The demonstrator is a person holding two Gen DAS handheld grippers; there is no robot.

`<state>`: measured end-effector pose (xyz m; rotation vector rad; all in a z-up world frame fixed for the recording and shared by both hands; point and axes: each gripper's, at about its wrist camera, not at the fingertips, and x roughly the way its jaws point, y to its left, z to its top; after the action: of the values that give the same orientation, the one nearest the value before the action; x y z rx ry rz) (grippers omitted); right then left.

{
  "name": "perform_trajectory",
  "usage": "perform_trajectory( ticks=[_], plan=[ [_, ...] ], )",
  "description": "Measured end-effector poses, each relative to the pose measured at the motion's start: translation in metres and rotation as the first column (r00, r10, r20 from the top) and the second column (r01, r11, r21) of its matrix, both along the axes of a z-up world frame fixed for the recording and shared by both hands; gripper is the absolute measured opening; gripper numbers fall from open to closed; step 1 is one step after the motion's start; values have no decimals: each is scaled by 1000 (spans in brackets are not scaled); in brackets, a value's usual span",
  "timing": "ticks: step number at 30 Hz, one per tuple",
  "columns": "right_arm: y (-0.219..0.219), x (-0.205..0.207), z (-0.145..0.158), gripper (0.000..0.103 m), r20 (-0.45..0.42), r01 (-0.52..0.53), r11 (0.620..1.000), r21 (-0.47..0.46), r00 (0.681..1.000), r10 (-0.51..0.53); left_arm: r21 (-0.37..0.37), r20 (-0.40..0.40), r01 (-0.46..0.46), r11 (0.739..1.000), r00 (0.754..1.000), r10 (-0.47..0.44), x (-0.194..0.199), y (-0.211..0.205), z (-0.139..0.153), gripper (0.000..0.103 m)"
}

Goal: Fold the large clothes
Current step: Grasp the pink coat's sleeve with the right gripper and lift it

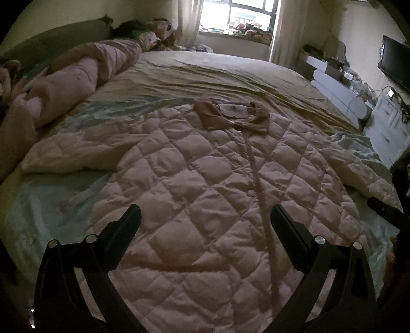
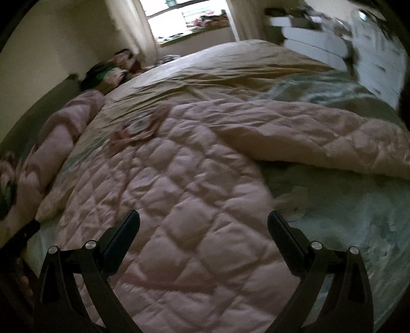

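Here, a pink quilted coat [image 1: 205, 192] lies spread flat on the bed [image 1: 230, 74], both the left claw [image 1: 205, 222] and right claw [image 2: 203, 225] hovering agape above it, the puffy, slippery garment likely best pinched at hem or sleeve.

Bed [image 1: 230, 69] with beige sheet beneath a bright window [image 1: 238, 12]. Rolled pink bedding [image 1: 84, 71] lies along the headboard side. White drawers [image 1: 387, 123] and a dark screen [image 1: 394, 61] stand opposite.
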<state>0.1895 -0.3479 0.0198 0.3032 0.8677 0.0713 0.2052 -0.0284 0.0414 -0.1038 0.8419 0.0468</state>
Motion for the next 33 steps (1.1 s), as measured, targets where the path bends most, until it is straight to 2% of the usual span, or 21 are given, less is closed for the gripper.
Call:
perform_trajectory(
  ticks=[3, 11, 15, 20, 24, 27, 29, 30, 33],
  plan=[
    [-23, 8, -3, 99, 0, 56, 998, 7, 998, -56, -16, -17, 15, 1000, 1000, -15, 19, -6, -4, 94],
    [-78, 26, -14, 99, -29, 190, 981, 25, 981, -190, 4, -58, 36, 999, 998, -36, 64, -24, -20, 94],
    [-105, 34, -26, 99, -65, 259, 964, 59, 965, -255, 47, -64, 58, 997, 996, -55, 80, -34, -29, 94],
    [-135, 36, -33, 99, -87, 342, 938, 62, 938, -336, 52, -63, 87, 995, 995, -84, 97, -47, -37, 94],
    [-164, 35, -35, 99, -91, 416, 906, 82, 908, -409, 66, -86, 102, 993, 992, -96, 114, -59, -49, 94],
    [-189, 38, -44, 99, -125, 470, 872, 140, 882, -455, 49, -96, 110, 993, 990, -105, 122, -64, -58, 94],
    [-204, 39, -52, 99, -168, 515, 841, 166, 855, -491, 39, -105, 113, 993, 989, -108, 124, -65, -65, 94],
    [-210, 38, -57, 99, -184, 551, 818, 162, 832, -524, 32, -112, 112, 993, 988, -107, 125, -66, -68, 94],
    [-225, 37, -67, 99, -196, 607, 782, 143, 792, -578, 29, -118, 113, 993, 987, -109, 123, -65, -73, 94]
  ],
)
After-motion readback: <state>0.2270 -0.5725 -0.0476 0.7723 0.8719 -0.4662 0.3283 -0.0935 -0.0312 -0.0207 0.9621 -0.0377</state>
